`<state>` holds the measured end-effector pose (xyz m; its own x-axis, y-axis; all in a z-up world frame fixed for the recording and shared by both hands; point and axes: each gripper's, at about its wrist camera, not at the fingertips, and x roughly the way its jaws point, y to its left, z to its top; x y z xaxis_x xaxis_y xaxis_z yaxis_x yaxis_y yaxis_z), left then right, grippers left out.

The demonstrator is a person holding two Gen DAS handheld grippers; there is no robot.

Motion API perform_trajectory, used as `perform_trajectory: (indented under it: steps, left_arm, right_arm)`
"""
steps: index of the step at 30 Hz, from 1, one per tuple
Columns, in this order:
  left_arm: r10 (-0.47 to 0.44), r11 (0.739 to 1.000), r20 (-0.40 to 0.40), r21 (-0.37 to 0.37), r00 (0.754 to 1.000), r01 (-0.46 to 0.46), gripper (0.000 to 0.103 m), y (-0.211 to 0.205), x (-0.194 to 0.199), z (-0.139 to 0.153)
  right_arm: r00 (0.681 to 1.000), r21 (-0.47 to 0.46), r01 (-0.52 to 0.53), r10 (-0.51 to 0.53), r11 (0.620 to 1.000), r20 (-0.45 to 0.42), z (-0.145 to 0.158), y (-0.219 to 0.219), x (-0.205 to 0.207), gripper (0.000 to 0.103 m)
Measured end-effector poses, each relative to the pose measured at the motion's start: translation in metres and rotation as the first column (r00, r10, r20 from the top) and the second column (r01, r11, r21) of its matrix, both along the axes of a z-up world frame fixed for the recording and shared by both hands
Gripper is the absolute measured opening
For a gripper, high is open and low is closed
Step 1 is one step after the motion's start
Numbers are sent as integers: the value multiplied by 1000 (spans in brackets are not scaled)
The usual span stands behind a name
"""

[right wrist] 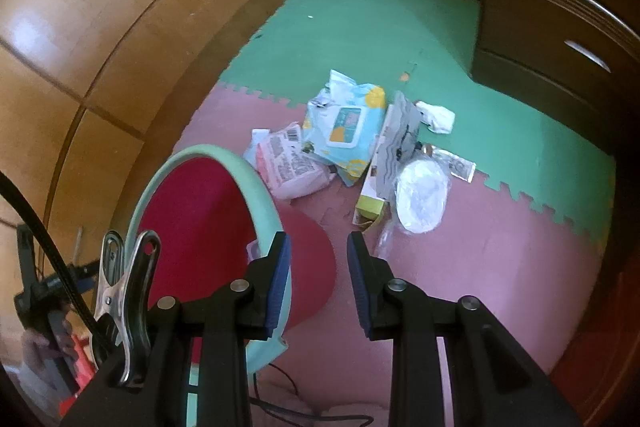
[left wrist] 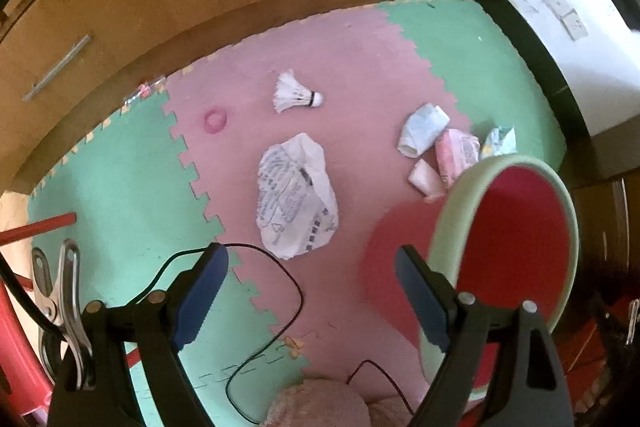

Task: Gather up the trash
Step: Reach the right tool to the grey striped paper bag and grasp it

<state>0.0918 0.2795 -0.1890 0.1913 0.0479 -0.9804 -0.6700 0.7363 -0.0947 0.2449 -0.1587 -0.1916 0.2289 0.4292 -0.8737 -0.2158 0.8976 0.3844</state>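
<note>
The red bin [right wrist: 192, 227] hides part of the wrappers [right wrist: 288, 167] in both views, its lower edge cut off behind the claws. Only the left view shows the crumpled paper [left wrist: 296, 195] and shuttlecock [left wrist: 294, 93] on the floor mat [left wrist: 120, 179]; only the right shows the white lid [right wrist: 422, 197] and box [right wrist: 374, 195]. The left claw [left wrist: 312, 291] gapes wide and the right claw [right wrist: 318, 283] stands half open, both holding nothing

bin [right wrist: 208, 211] left of wrapper pile [right wrist: 348, 131] | shuttlecock [left wrist: 294, 93] behind crumpled paper [left wrist: 296, 195]

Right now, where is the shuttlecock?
In the left wrist view, the shuttlecock lies on the pink mat, beyond the crumpled white bag and right of the pink ring.
</note>
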Motion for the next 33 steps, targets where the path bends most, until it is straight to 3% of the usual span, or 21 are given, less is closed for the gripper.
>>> perform_trajectory:
  steps: [3,16,26,28,33]
  left_arm:
    - [6,1000,18,-29,1000,-5,89,6,-2,-1]
    - [-59,998,35,-25,998,60,89,33,20,-10]
    - [27,1000,-19,3,999,-26,89,32,27,-35]
    - [45,999,-42,6,998,-45,89,29,28,-46]
    - [79,997,-62,-5,995,-79,89,19,35,-65]
  right_arm:
    - [1000,-22,11,-11,1000,8,5,4,0,30]
    - [996,-84,73,-69,994,49,14,15,19,30]
    - [1000,-104,29,-29,994,2,-48,7,65,30]
    - [1000,-112,11,-11,994,-2,-64,8,78,39]
    - [1000,-142,13,-16,990,-21,-107,11,109,46]
